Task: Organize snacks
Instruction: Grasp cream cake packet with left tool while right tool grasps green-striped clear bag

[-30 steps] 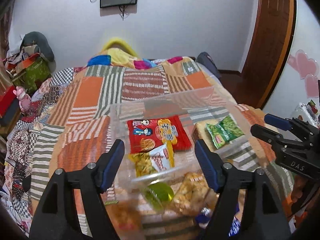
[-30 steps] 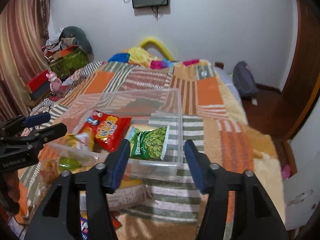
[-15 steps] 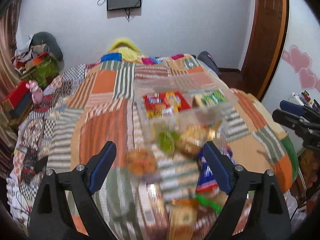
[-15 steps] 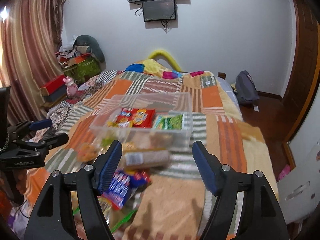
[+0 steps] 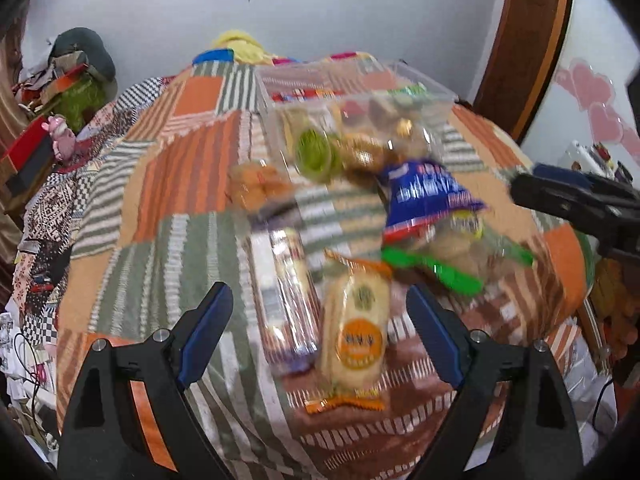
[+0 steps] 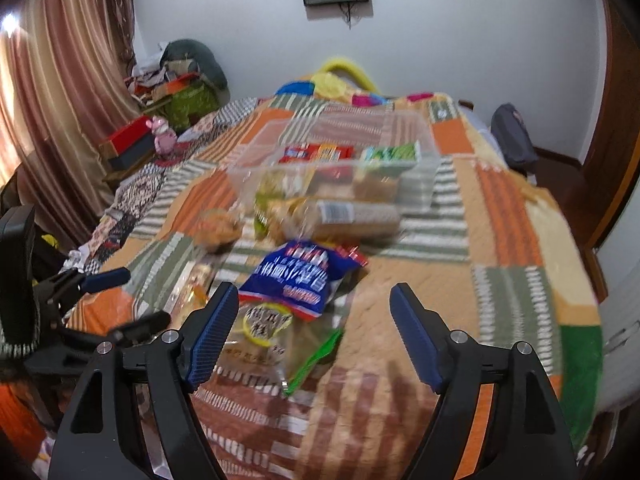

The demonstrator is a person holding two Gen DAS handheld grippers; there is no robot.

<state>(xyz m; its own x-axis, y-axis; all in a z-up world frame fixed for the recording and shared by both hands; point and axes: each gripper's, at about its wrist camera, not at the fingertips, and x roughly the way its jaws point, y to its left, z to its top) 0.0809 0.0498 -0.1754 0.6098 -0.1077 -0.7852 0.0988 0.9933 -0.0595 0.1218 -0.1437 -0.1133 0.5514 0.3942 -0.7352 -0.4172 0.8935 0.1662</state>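
A clear plastic bin [image 5: 400, 68] [image 6: 424, 148] sits mid-bed with a red packet [image 6: 316, 153] and a green packet [image 6: 394, 154] inside. Loose snacks lie in front of it: a blue bag [image 5: 428, 192] [image 6: 296, 276], a long clear biscuit sleeve [image 5: 284, 300], an orange-yellow pack [image 5: 356, 332] and a clear bag with a green strip [image 5: 436, 268]. My left gripper [image 5: 318, 332] hangs open above the orange-yellow pack, holding nothing. The jaws of my right gripper [image 6: 314, 320] are opening, empty, just short of the blue bag.
The patchwork bedspread [image 6: 500, 240] covers the bed. Boxes and clutter [image 6: 176, 92] pile up along the curtain side at the left. A dark bag [image 6: 514, 140] lies on the floor at the right by a wooden door frame [image 5: 520, 40].
Both grippers have drawn back from the bin toward the near end of the bed and spread their jaws wider. The loose snacks in front of the bin have come into view under them.
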